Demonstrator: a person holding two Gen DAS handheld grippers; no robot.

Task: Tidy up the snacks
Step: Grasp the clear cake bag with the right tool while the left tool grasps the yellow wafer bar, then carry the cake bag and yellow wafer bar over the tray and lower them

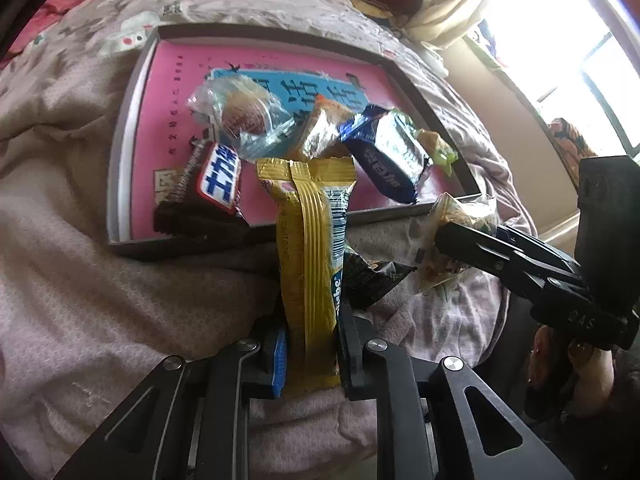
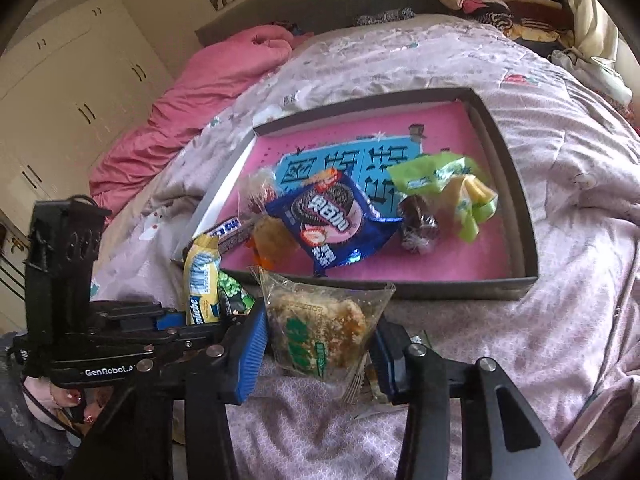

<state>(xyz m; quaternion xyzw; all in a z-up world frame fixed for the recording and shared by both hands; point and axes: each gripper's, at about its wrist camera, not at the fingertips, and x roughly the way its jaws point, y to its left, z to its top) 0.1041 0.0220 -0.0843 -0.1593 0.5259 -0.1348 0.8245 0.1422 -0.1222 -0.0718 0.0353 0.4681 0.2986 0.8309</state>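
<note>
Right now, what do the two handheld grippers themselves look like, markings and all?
Both are matte black linkage frames with silver pivot rivets and ribbed blue pads. The left gripper carries white "GenRobot.AI" lettering and a boxy black block on top; a thin dark cable hangs beneath it. The right gripper shows embossed characters near its grip.

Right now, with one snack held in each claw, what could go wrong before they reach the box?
1. The left claw grips the yellow wafer pack at its lower end only; the long pack might tip or slip.
2. The right claw pinches the clear-wrapped cake; the slick wrapper may slide.
3. The box is crowded near its front wall, so drops may bounce out.
</note>
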